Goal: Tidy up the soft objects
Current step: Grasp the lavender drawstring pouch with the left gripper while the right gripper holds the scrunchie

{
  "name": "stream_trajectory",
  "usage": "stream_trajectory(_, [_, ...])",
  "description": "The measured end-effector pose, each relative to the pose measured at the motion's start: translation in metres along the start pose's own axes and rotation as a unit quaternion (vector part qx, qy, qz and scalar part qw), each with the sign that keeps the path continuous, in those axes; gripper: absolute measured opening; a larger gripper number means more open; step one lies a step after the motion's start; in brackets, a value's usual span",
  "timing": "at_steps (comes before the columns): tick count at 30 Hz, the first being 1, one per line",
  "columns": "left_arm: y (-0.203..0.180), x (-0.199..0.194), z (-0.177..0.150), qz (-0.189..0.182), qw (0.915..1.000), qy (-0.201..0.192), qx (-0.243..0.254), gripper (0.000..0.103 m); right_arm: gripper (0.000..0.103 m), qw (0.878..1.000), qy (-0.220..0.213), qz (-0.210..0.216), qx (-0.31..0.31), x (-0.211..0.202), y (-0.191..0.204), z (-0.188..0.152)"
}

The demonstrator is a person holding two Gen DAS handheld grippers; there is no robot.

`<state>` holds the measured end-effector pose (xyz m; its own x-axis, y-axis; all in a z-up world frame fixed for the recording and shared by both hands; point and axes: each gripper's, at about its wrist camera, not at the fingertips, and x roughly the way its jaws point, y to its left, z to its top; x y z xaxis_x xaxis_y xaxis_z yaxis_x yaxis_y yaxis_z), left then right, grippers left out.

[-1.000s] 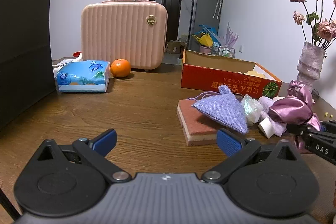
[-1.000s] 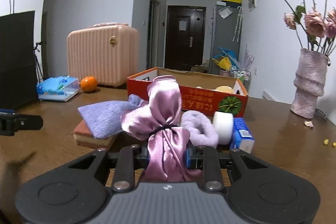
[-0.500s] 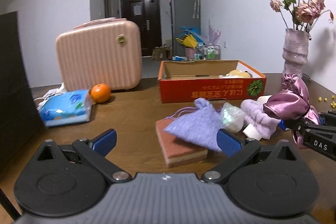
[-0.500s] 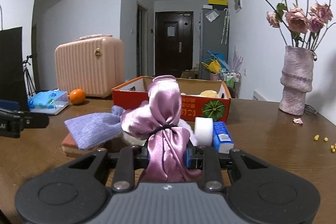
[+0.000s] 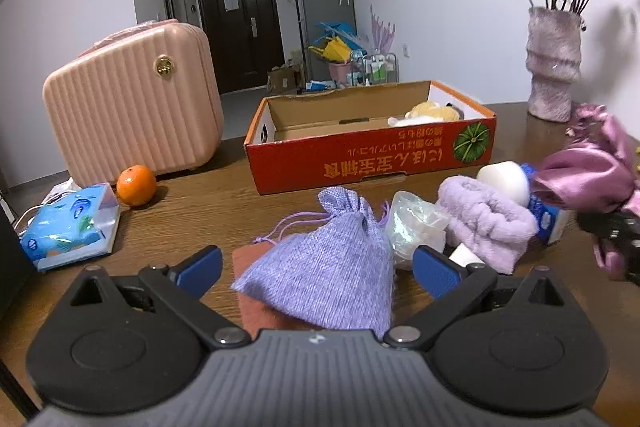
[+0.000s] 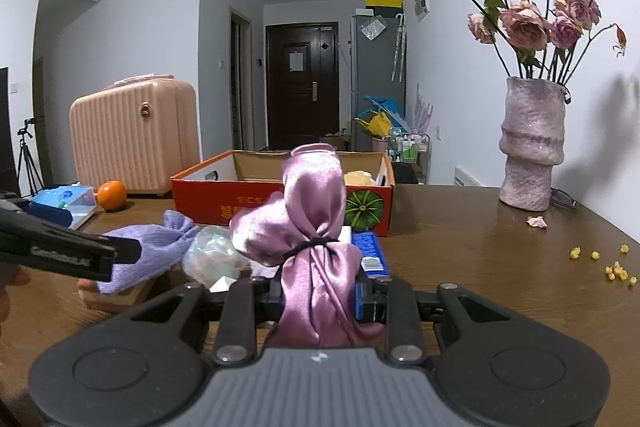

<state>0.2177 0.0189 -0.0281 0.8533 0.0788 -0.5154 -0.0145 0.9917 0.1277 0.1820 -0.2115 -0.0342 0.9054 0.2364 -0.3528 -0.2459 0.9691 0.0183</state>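
Note:
My right gripper point(image 6: 318, 297) is shut on a pink satin bow point(image 6: 310, 227) and holds it above the table, in front of the open red cardboard box point(image 6: 212, 203). The bow point(image 5: 588, 171) also shows at the right edge of the left wrist view. My left gripper point(image 5: 318, 267) stands open with a purple drawstring pouch point(image 5: 332, 267) between its fingers, untouched; the pouch lies on a brown sponge point(image 5: 248, 259). Beside the pouch lie a clear plastic bag point(image 5: 412, 223) and a fuzzy lilac cloth point(image 5: 484, 215). A yellow plush toy point(image 5: 432, 113) sits inside the box.
A pink suitcase point(image 5: 132, 99), an orange point(image 5: 136, 185) and a blue tissue pack point(image 5: 68, 227) stand at the left. A vase of dried roses point(image 6: 534, 143) stands at the right, with yellow crumbs point(image 6: 612, 267) near it. A white roll point(image 5: 504, 179) and a blue carton point(image 6: 370, 251) lie by the cloth.
My left gripper has swung right and come up to the purple pouch, which now sits between its open fingers. My right gripper has shifted slightly, still shut on the bow.

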Motion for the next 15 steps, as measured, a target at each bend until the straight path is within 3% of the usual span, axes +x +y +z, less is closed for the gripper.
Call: stream_trajectory(15, [-0.004,0.042,-0.013,0.002,0.9996,0.021,0.019,0.103,0.027,1.000,0.008,-0.009,0.000,0.009,0.000,-0.006])
